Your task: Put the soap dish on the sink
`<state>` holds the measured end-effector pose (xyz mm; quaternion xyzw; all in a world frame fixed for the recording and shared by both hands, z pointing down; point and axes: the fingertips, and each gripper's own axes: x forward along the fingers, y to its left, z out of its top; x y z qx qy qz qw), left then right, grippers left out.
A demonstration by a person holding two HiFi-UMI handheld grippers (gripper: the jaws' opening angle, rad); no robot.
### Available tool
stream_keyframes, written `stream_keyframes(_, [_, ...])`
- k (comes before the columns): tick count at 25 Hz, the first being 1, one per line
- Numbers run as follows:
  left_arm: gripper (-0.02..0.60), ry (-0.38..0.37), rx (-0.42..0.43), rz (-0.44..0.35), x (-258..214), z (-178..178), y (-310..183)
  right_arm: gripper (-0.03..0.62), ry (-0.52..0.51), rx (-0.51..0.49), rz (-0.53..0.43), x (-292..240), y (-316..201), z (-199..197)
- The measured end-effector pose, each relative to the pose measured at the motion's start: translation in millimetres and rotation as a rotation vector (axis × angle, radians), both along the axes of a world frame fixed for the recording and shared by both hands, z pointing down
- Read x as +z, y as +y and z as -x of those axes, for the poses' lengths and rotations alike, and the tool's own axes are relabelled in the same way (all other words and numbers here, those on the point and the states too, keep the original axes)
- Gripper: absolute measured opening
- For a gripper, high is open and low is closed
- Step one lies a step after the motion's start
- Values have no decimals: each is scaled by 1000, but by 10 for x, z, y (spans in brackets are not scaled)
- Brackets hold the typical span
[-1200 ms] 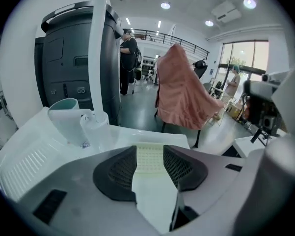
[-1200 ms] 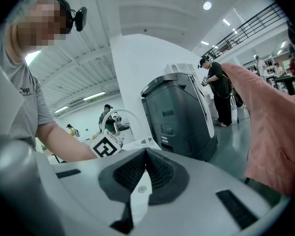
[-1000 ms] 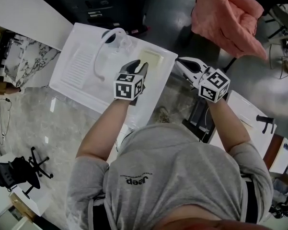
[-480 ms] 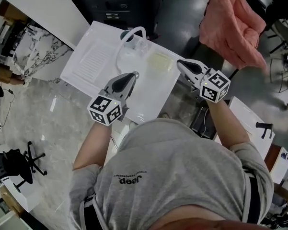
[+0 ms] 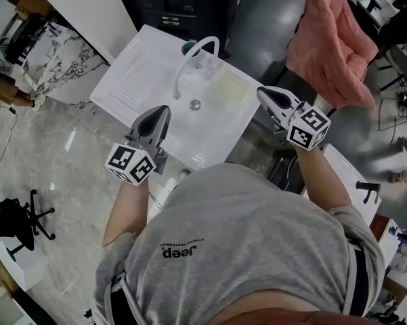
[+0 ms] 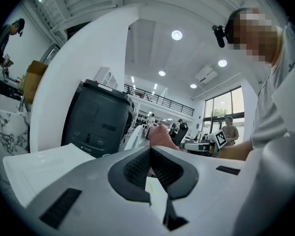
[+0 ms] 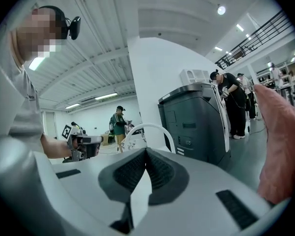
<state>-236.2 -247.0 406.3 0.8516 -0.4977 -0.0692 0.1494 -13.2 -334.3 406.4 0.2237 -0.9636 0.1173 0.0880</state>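
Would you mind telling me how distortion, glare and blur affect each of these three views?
Head view: mostly sharp, the white sink nearly washed out, the soap dish faint against it, glare streaks on the glossy floor. Left gripper view: strong fisheye bending, dark corners, ceiling lights blooming. Right gripper view: same fisheye, pink cloth soft at the edge.

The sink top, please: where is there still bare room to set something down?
The ribbed drainboard, left of the faucet, is bare, as is the basin around the drain. The right side is crowded: the soap dish sits there, close beside the faucet.
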Motion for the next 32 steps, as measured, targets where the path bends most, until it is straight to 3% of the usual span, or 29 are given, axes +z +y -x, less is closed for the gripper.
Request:
stream_keyframes(12, [14, -84, -62, -14, 24, 304, -61, 54, 29, 34, -9, 32, -102, -130])
stream_keyframes(32, [14, -81, -42, -15, 12, 224, -111, 52, 46, 45, -41, -5, -202, -102])
